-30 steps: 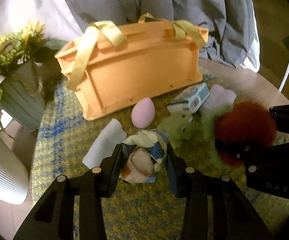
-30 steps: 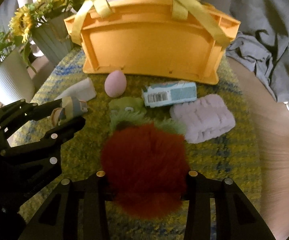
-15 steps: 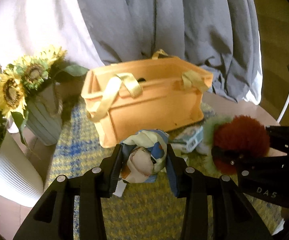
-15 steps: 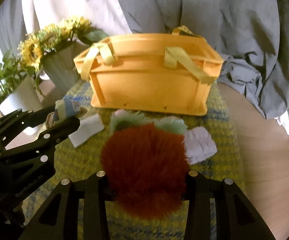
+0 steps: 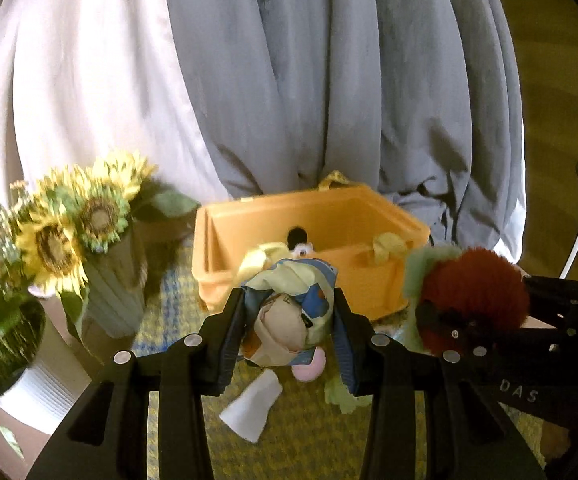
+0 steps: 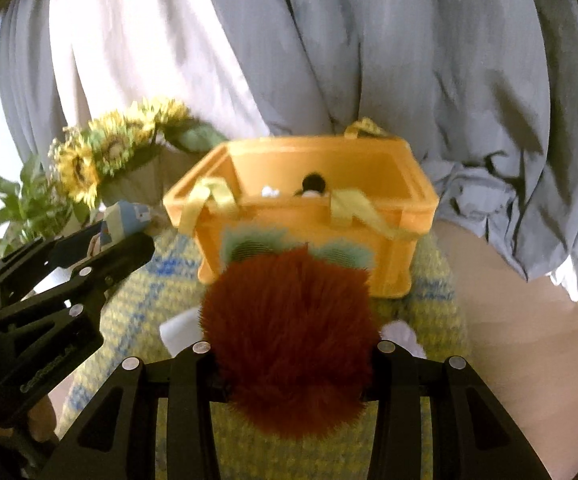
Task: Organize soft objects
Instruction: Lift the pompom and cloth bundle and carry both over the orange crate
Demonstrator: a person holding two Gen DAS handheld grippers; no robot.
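Note:
My left gripper (image 5: 289,320) is shut on a rolled patterned cloth bundle (image 5: 285,316), blue, cream and tan, held above the mat. My right gripper (image 6: 293,344) is shut on a fuzzy red plush with green fringe (image 6: 289,336); the same red plush (image 5: 473,300) shows at the right of the left wrist view. Behind both stands an open orange crate (image 6: 309,220) with yellow-green strap handles; a dark-and-white toy (image 6: 313,184) lies inside. Below the bundle lie a white folded cloth (image 5: 251,408), a pink egg-shaped sponge (image 5: 309,368) and a green plush (image 5: 339,394). The left gripper (image 6: 125,228) also appears at left in the right wrist view.
A ribbed vase of sunflowers (image 5: 77,240) and a potted plant in a white pot (image 5: 5,344) stand left of the crate. Grey and white curtains (image 6: 369,60) hang behind. A yellow-blue woven mat (image 6: 137,320) covers the round wooden table (image 6: 529,340). A lilac cloth (image 6: 401,334) peeks beside the red plush.
Both grippers have risen with their loads and tilted up toward level. The crate's open top and the curtains now show; the items on the mat have dropped low in view.

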